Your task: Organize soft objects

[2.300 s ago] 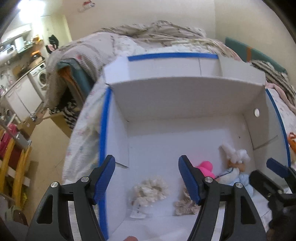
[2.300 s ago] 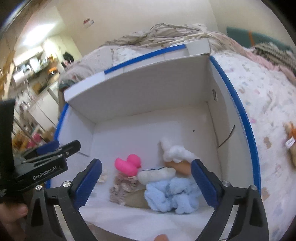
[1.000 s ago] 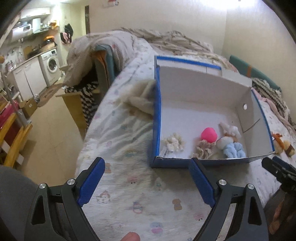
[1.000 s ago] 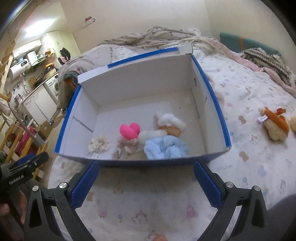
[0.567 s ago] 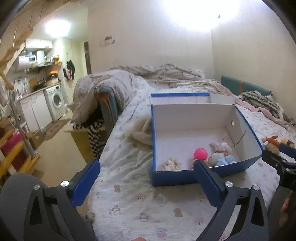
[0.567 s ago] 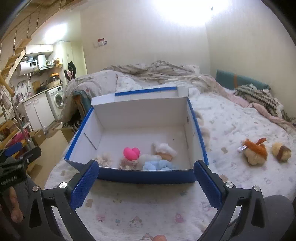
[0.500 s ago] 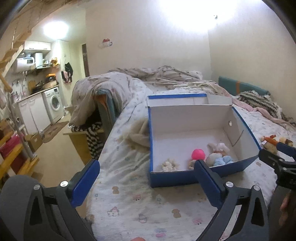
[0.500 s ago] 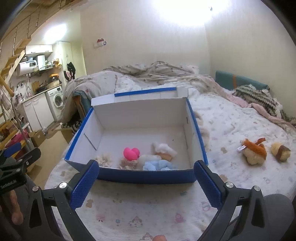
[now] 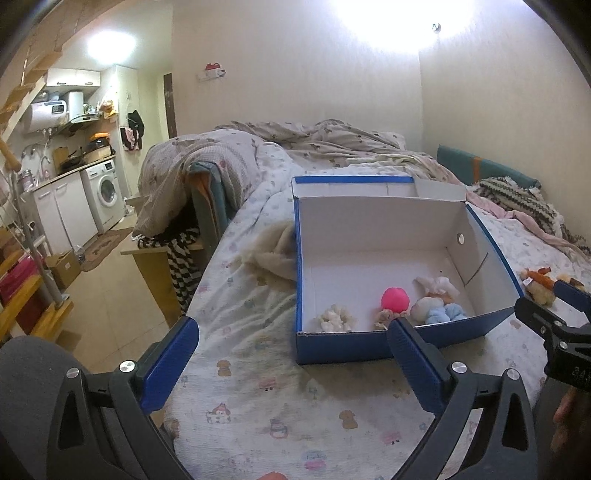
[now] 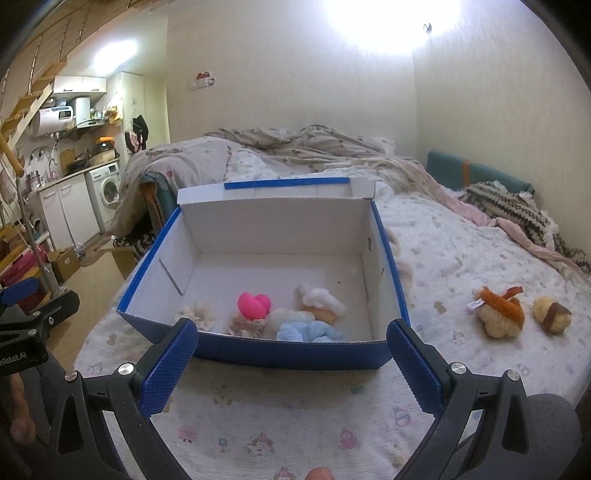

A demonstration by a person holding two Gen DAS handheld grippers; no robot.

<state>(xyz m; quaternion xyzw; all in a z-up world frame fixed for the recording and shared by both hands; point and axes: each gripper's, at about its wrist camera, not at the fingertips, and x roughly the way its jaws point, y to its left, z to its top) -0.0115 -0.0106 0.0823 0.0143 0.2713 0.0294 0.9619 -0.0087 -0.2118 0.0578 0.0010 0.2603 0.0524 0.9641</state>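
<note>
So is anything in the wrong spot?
Yes. Two plush toys, an orange-and-cream one and a small tan-and-brown one, lie on the bedsheet to the right of the blue box, while the other soft things are inside it.

Light: indoor, warm, moderately bright.
Source 1: blown-out glare patch on wall (image 9: pixel 391 26), top centre, both views.
Source 2: ceiling lamp (image 9: pixel 110 46) over kitchen, also clipped.
Shadows: soft; darker inside box (image 10: pixel 266 236) near front wall.
Distortion: strong fisheye, black vignette at corners.
Focus: fairly sharp, edges slightly smeared.
</note>
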